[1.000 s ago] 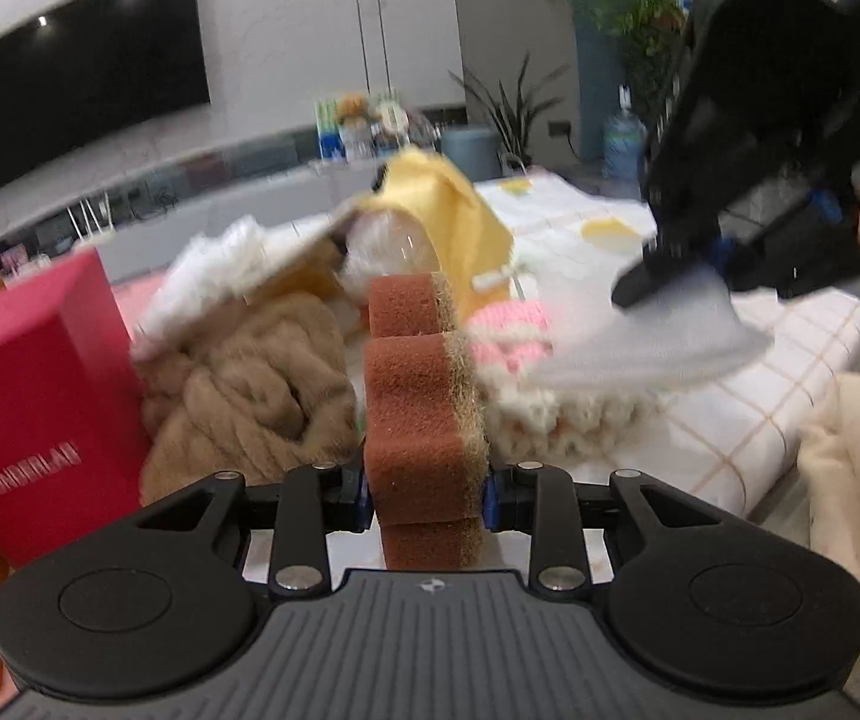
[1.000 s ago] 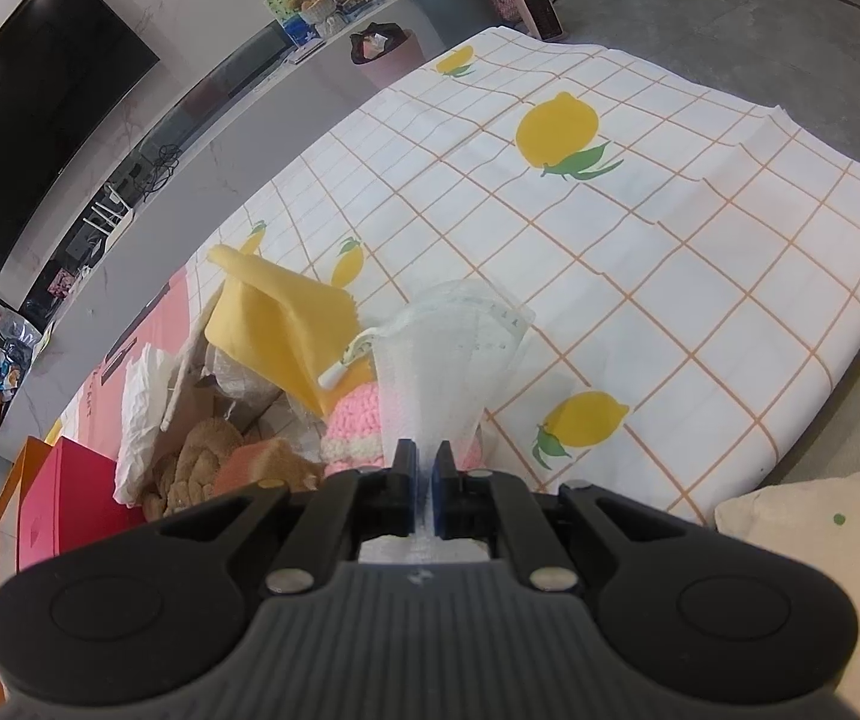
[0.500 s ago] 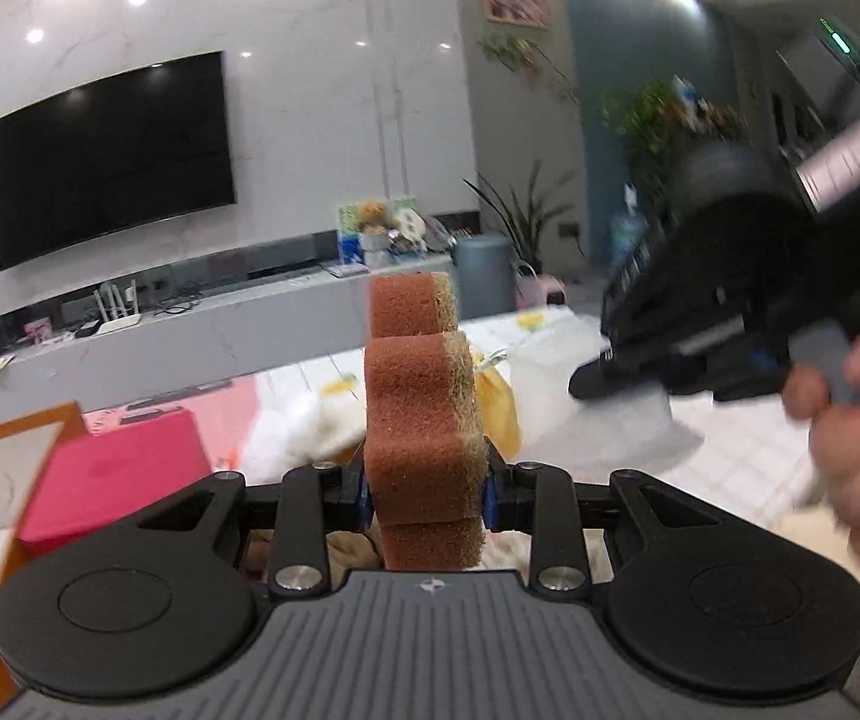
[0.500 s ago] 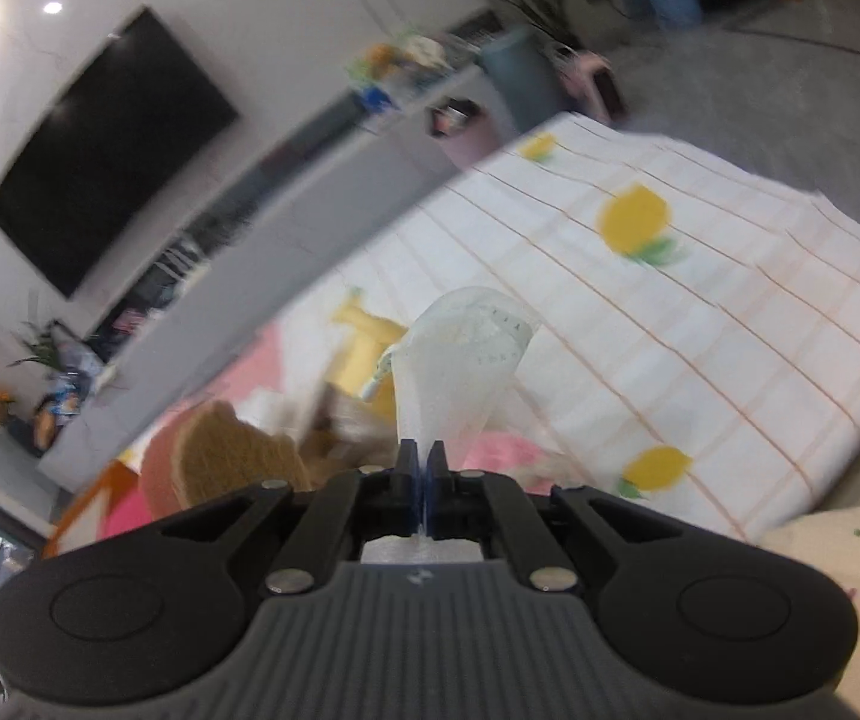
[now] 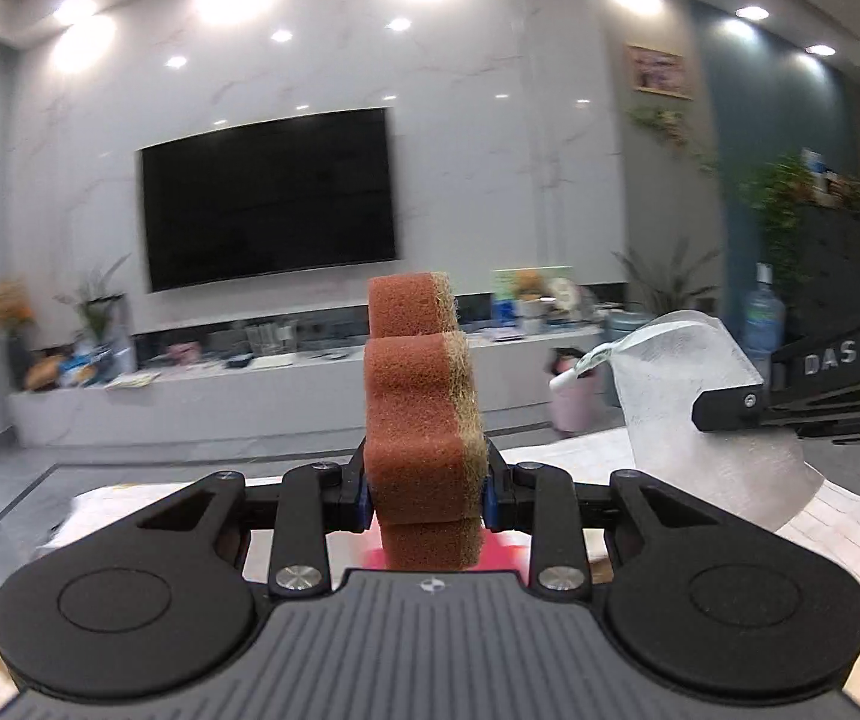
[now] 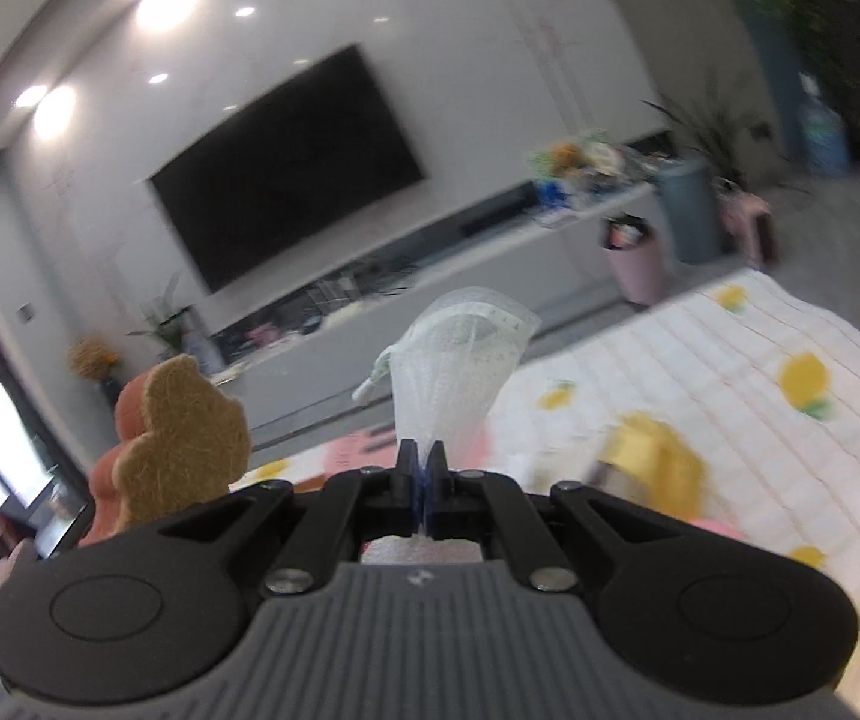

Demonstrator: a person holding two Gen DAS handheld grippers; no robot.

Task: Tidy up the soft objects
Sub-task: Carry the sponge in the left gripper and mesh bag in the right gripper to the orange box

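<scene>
My left gripper [image 5: 425,492] is shut on a wavy orange-brown sponge [image 5: 420,396] with a tan scouring side, held upright and high above the table. My right gripper [image 6: 422,474] is shut on a white face mask [image 6: 460,366], which fans upward from the pinched pads. In the left wrist view the mask [image 5: 694,402] and the right gripper's black finger [image 5: 742,405] show at the right. The sponge [image 6: 180,438] appears at the left of the right wrist view. A yellow cloth [image 6: 658,456] and something pink lie blurred on the lemon-print tablecloth [image 6: 730,372] below.
A large black TV [image 5: 270,198] hangs on the marble wall above a long low cabinet [image 5: 285,378] with clutter. A pink bin [image 6: 637,267] and a grey bin [image 6: 691,210] stand by the cabinet. Plants and a water bottle [image 5: 763,330] fill the right side.
Both grippers rose from the pile of soft things with the sponge and the mask. The views tilted up from the table to the TV wall; the red box has left the view.
</scene>
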